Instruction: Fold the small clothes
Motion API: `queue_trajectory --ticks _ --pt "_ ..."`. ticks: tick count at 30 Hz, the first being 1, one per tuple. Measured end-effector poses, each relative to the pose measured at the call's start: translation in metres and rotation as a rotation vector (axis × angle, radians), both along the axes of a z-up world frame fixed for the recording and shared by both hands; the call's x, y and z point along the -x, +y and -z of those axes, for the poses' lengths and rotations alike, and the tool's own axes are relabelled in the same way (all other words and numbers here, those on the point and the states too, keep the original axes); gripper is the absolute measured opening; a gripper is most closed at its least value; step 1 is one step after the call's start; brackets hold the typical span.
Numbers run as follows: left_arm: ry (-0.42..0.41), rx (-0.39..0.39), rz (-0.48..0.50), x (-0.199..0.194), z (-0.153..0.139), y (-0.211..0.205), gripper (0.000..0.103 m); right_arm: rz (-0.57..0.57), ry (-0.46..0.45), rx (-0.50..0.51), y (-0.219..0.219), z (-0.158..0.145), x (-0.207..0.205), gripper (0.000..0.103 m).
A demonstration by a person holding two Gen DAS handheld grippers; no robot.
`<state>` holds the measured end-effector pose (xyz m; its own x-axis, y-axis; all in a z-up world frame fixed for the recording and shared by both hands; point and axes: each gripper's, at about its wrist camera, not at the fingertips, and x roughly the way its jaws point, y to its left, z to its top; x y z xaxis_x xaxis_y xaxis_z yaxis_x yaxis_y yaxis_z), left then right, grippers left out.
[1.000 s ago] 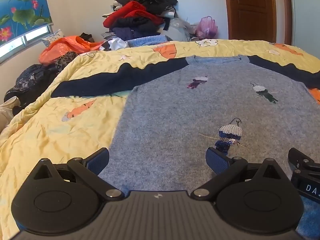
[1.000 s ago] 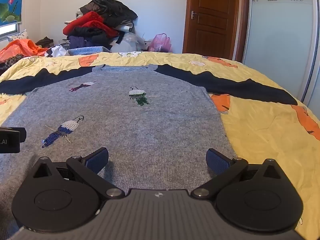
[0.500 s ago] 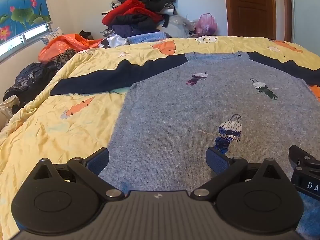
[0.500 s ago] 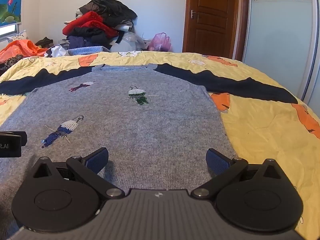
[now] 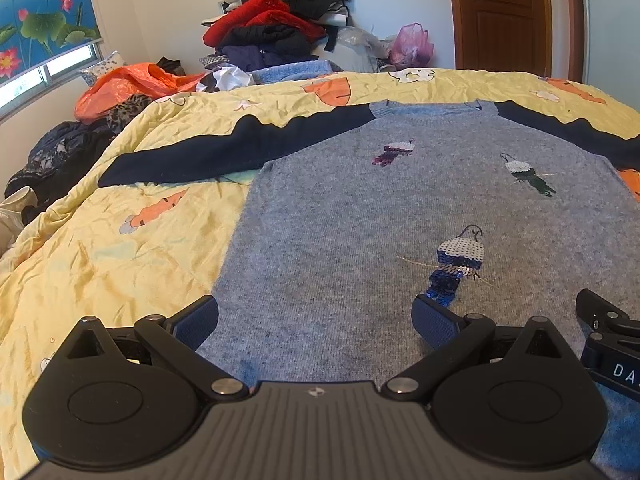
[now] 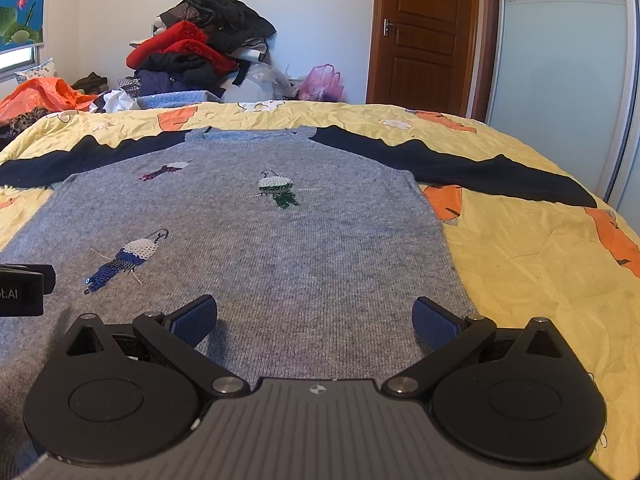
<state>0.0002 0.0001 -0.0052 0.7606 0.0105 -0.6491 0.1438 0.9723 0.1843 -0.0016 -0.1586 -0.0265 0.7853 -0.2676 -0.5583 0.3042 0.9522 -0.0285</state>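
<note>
Sweater [image 5: 360,240] flat on bedspread [image 5: 100,260], left gripper [image 5: 316,322] and right gripper [image 6: 316,320] both spread wide, empty; "DA" lettering.

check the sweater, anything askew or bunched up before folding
Nothing stands out. The sweater lies flat, front up, on the bedspread, both dark sleeves spread outward. Only the bedspread itself is wrinkled.

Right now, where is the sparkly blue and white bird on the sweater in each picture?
Left wrist view: the blue and white sequin bird sits right of centre, just above the right finger.
Right wrist view: the same bird is at lower left.
Shared landmark: the green sequin bird, higher up the sweater.
</note>
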Motion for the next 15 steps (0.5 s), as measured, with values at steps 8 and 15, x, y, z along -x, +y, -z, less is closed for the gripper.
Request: queue_trajectory --ticks 8,15 --pt "0.003 0.034 0.01 0.0 -0.007 -0.002 0.103 -0.002 -0.01 -0.008 0.0 -0.001 0.001 0.103" --pt "0.013 0.258 0.098 -0.007 -0.021 -0.014 0.103 -0.029 -0.07 0.055 -0.021 -0.014 0.015 0.103"
